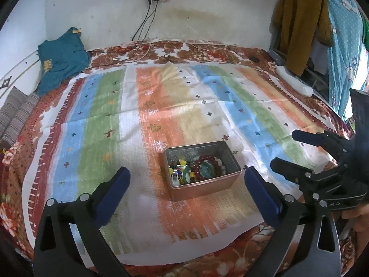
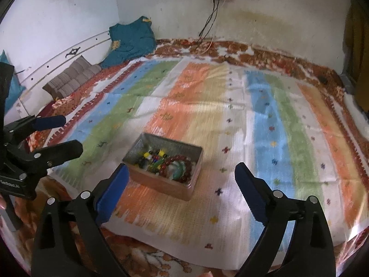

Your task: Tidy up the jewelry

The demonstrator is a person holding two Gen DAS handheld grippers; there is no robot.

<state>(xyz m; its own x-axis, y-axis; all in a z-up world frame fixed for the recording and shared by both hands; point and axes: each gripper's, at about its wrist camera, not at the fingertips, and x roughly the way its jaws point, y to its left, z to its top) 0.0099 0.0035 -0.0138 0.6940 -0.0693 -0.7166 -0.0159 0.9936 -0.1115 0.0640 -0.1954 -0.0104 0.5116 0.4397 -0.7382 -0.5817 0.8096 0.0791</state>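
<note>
A small open metal box [image 1: 205, 188] sits on the striped cloth [image 1: 143, 120] on the bed. It holds a dark red bead bracelet [image 1: 208, 158], a green bangle [image 1: 204, 169] and a string of mixed coloured beads [image 1: 176, 167]. My left gripper [image 1: 186, 177] is open and empty, its blue-padded jaws wide apart just in front of the box. My right gripper [image 2: 181, 175] is open and empty, with the box [image 2: 161, 184] between and just beyond its jaws. The right gripper also shows in the left wrist view [image 1: 288, 150], the left gripper in the right wrist view [image 2: 66, 133].
A teal garment [image 1: 62, 57] and a striped brown cushion [image 1: 16, 113] lie at the bed's far left. Cables [image 1: 147, 23] hang from a wall socket. A white object [image 1: 295, 80] lies at the right edge, with hanging clothes [image 1: 304, 23] behind.
</note>
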